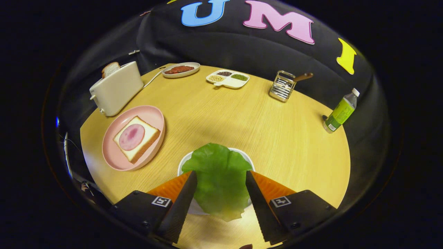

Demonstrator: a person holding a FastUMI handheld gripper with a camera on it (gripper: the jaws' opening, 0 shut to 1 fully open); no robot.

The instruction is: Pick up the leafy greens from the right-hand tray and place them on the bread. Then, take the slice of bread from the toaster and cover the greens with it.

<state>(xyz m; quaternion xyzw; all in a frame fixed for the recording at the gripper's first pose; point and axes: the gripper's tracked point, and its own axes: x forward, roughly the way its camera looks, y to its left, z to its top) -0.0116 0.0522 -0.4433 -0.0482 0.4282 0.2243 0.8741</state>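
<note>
1. Lay flat on a small white tray (187, 159), directly between the two fingers of the claw (221, 180): one broad lettuce leaf (219, 176), with its near edge hanging over the tray's rim.
2. Looked thin, light and floppy, likely to fold or droop once lifted, and easy to tear or bruise under a hard squeeze.
3. Best taken, by judgement, across the middle of the leaf, with gentle pressure, so that both halves hung evenly.
4. Stood spread, that claw, one finger at each side of the leaf, edges close to it but not seen pressing.
5. Waited to the left, on a pink plate (154, 114): a slice of bread (136, 140) topped with a round of ham (132, 137).
6. Stood just behind the plate: a pale toaster (117, 88) with a second slice (110, 68) poking up.
7. Rested further off on the worktop (242, 117): a dish of red sauce (180, 70), a divided dish (228, 79), a wire rack (283, 85) and a green bottle (341, 111).
</note>
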